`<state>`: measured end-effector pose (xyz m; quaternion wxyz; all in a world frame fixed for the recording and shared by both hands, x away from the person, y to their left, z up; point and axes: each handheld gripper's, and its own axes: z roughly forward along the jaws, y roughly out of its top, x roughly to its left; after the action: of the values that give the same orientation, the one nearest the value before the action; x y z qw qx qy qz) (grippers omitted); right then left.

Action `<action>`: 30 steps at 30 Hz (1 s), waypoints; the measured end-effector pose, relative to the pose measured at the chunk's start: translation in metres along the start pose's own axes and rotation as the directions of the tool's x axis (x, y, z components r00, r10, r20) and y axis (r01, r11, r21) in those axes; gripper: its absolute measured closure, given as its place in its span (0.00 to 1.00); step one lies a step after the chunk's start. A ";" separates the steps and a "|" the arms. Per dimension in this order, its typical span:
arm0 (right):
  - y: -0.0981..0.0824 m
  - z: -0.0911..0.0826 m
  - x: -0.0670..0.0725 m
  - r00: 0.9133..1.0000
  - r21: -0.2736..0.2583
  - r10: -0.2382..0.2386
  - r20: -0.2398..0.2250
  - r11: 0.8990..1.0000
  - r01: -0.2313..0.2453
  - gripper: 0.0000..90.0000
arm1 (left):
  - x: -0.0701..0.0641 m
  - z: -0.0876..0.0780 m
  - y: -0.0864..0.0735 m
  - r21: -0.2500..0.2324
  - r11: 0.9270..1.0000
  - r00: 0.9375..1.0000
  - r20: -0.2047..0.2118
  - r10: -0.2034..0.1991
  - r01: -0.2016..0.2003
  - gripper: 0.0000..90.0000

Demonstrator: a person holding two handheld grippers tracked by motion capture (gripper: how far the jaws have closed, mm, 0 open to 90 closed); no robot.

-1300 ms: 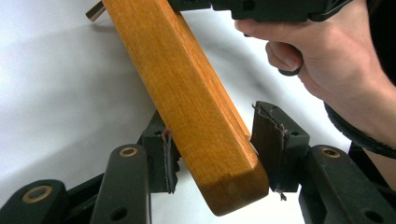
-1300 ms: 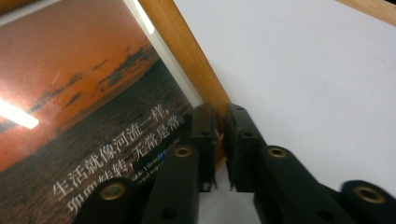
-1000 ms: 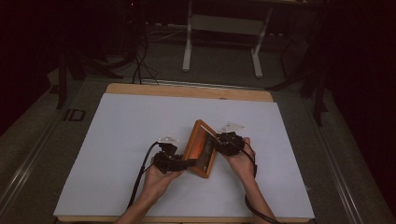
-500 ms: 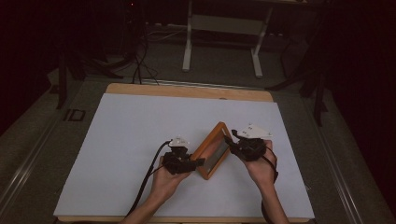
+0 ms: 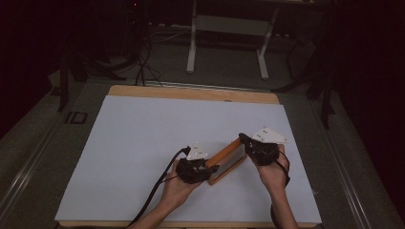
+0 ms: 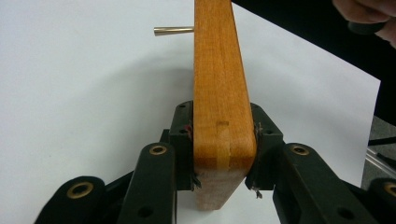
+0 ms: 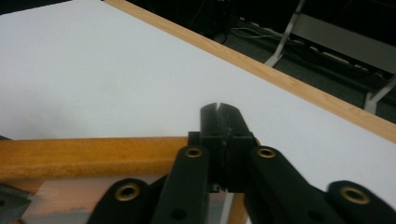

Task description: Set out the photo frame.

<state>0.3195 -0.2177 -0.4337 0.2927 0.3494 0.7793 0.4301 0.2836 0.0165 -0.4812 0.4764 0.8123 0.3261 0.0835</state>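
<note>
1. Since the earlier frames the frame (image 5: 228, 160) has swung round from a steep diagonal to lie lower and longer across the table (image 5: 143, 143), and both hands have spread apart.
2. The left gripper (image 5: 210, 169) clamps the frame's near end; in the left gripper view its pads (image 6: 184, 135) press both faces of the wooden rail (image 6: 219, 93).
3. The right gripper (image 5: 243, 139) has just been closing; its jaws now meet above the frame's far corner (image 7: 93, 156), with nothing seen between them.
4. A brass peg (image 6: 173, 31) sticks out beside the rail; its root is hidden.
5. The frame's pane (image 7: 70, 200) is cut off at the picture's edge, its image unreadable.
</note>
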 end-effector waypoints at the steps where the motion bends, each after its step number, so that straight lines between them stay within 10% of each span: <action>1: 0.000 0.002 0.001 1.000 0.002 0.002 -0.005 1.000 -0.002 1.00 | 0.000 0.000 0.000 -0.003 1.000 1.000 0.001 0.000 0.000 0.77; 22: -0.010 0.006 0.006 1.000 0.013 0.015 -0.023 1.000 -0.014 1.00 | 0.006 0.021 -0.029 0.035 0.999 0.998 0.055 -0.042 0.040 0.57; 30: -0.011 0.007 0.006 1.000 0.008 0.019 -0.023 1.000 -0.018 1.00 | 0.005 0.029 -0.037 0.053 0.999 0.999 0.047 -0.009 0.007 0.72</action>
<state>0.3177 -0.2136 -0.4471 0.2782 0.3526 0.7810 0.4338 0.2841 0.0112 -0.5287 0.4625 0.8251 0.3200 0.0537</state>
